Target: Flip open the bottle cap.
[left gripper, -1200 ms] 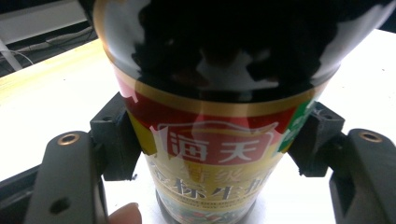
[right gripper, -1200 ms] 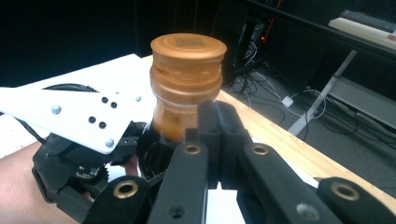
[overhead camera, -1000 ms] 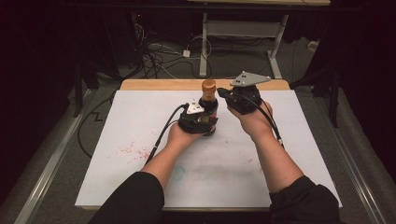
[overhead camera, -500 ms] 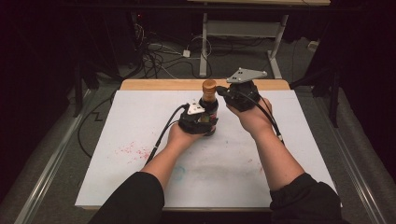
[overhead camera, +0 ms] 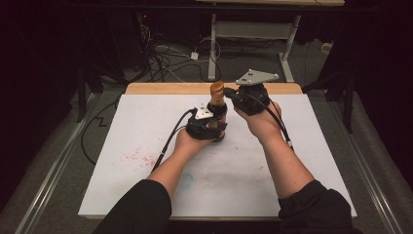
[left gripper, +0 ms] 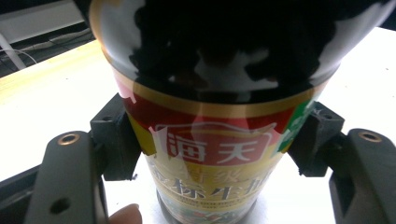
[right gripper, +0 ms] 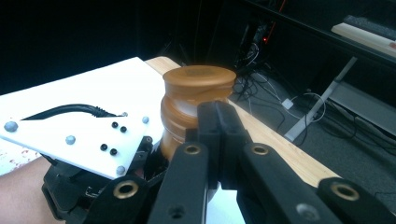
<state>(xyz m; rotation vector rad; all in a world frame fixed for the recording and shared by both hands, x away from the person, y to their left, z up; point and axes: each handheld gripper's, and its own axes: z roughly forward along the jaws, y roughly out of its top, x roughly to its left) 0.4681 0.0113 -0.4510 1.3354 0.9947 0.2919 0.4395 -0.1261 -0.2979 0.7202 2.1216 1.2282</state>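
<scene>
The table (overhead camera: 292,161), under a white sheet with faint red specks at its left, carries one thing: a dark bottle (overhead camera: 217,113) standing upright near the far edge, about midway across.

The left gripper (overhead camera: 214,127) has the bottle by its body. In the left gripper view the two black jaws press the label from either side, clamped on the bottle (left gripper: 205,140) with no gap, and the base looks to rest on the sheet (a fingertip peeks in at the bottom edge).

The right gripper (overhead camera: 233,92) comes at the neck from the right, level with the brown cap (overhead camera: 216,88). In the right gripper view its jaws lie pressed flat together, holding nothing, with their tips just in front of the cap (right gripper: 198,88), low against its skirt. Whether the tips actually touch the cap is hard to say, since they overlap it from this angle.

The step in hand looks like opening the bottle: one gripper steadies the body while the other is brought up to the cap. No grip on the cap has been taken yet.

The next move calls for the right jaws to part wide enough to straddle the cap, close on its sides, and turn, while the left grip stays firm so the bottle neither spins nor tips. The cap is smooth and round, so a square, centred bite matters.
</scene>
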